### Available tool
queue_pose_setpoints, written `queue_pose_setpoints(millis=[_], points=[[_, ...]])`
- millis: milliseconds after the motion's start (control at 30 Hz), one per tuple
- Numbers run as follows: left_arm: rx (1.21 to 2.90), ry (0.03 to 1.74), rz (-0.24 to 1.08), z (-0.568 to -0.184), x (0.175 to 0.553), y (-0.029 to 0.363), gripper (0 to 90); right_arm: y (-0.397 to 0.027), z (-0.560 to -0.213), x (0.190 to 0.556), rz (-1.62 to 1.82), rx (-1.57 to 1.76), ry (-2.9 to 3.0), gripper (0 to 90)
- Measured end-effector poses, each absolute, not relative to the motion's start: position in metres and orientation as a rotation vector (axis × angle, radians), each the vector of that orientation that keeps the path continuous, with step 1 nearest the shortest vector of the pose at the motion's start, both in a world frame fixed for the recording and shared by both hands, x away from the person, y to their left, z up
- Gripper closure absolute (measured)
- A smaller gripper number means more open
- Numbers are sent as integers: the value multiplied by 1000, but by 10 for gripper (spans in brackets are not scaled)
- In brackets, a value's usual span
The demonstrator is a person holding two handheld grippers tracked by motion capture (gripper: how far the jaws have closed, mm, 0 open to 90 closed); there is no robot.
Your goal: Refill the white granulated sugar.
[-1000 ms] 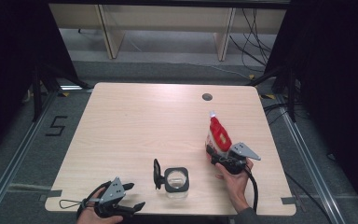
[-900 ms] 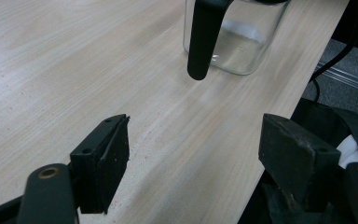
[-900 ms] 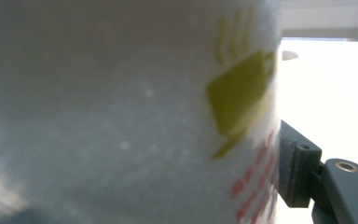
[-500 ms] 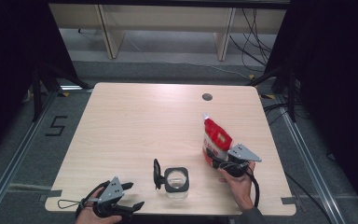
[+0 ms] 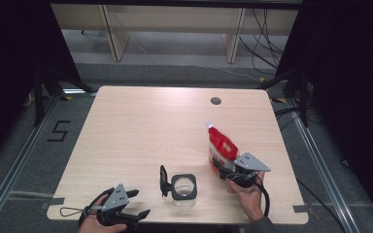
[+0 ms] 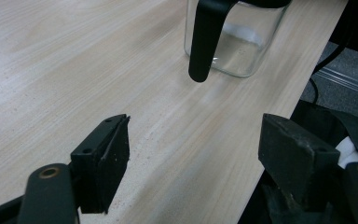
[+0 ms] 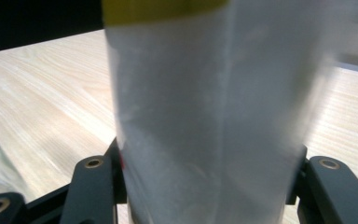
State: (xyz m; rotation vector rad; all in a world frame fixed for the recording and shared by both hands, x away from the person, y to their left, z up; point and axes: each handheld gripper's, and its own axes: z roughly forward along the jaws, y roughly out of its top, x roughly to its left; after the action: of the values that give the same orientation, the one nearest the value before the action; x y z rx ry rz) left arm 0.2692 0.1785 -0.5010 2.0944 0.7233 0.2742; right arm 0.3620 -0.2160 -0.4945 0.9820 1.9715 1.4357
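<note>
1. the right gripper (image 5: 226, 167) has its jaws closed on the lower part of a red refill pouch (image 5: 221, 145). in the right gripper view the pouch's pale back (image 7: 205, 116) stands between the two black jaws, and both press on its sides. the jaws have just been closing, with the pouch between them.
2. the pouch leans away from the gripper, its white spout (image 5: 209, 124) well above and beyond the jaws. the grip sits low while most of the bag rises above it, so the top may flop over when the hand tips it.
3. a soft bag gives under pressure. if the jaws squeeze harder, the contents may be forced towards the spout; if the hold is loose, the smooth film may slide out between the pads.
4. the glass jar (image 5: 183, 187) with a black rim and handle (image 6: 205, 39) stands to the left of the right jaws, near but apart from them. its mouth looks narrow, so a spout that is off line would likely spill onto the table (image 5: 141, 126).
5. the left gripper (image 5: 132, 204) rests near the table's front edge with its jaws wide open and nothing between them. the jar lies ahead of them, untouched.
6. nothing steadies the jar, so a knock from the pouch could shift or tip it.
</note>
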Motion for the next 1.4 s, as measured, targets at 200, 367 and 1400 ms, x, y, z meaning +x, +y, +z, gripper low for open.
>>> queue_pose_setpoints(millis=[200, 367, 1400], points=[[2092, 703, 290, -501, 270, 179, 243, -217, -483, 346, 1407, 928, 1967, 432], [2082, 732, 267, -502, 269, 178, 247, -226, -470, 321, 1345, 804, 1958, 432], [2067, 740, 295, -503, 270, 179, 244, -185, -463, 251, 289, -105, 1846, 437]])
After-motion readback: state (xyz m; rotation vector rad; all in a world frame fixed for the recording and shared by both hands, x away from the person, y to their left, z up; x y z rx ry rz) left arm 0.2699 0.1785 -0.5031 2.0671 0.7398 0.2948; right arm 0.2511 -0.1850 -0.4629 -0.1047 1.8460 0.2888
